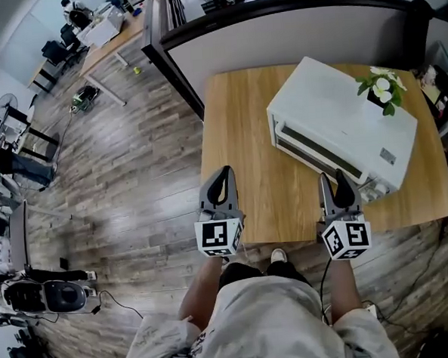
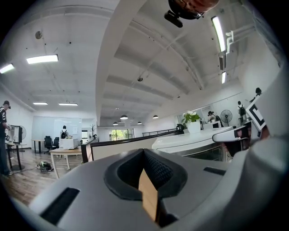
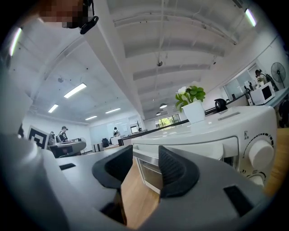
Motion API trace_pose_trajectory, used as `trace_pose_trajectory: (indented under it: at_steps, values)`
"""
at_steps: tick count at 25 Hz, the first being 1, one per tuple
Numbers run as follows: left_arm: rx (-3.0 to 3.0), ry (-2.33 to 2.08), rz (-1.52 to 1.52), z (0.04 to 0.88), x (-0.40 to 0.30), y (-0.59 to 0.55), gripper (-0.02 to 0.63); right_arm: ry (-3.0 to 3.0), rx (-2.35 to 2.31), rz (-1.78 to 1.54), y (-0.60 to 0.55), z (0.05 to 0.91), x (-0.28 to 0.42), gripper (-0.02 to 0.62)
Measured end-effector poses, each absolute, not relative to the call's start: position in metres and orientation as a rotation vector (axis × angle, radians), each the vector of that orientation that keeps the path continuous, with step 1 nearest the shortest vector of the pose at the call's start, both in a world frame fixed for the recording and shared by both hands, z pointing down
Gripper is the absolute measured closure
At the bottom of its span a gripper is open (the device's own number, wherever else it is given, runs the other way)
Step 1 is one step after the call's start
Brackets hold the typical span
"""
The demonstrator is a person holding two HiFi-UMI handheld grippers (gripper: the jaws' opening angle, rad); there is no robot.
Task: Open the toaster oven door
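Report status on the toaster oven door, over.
Left gripper shut, empty. Right gripper open, empty, facing the toaster oven, not touching. Door closed. Nothing blocking it; potted plant sits on top.

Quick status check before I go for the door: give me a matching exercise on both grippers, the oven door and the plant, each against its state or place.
1 left gripper
2 right gripper
3 toaster oven door
4 potted plant

A on top of the toaster oven
B jaws apart, empty
C closed
D jaws together

Pairs: 1-D, 2-B, 3-C, 4-A.
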State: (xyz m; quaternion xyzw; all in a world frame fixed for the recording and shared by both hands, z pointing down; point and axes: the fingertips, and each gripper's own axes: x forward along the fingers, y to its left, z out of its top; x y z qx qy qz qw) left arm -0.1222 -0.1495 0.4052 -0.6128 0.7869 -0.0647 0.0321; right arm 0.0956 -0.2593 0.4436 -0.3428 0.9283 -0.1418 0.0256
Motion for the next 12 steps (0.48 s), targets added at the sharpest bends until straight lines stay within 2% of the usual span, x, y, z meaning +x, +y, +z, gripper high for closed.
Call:
trace_pose_trajectory:
  at_steps: [12]
  values:
    - [-2.154,2.188,-0.108,0.413,-0.118,-0.230,0.592,2.823,-1.273,-0.349,-0.268,0.443,0.087,0.422]
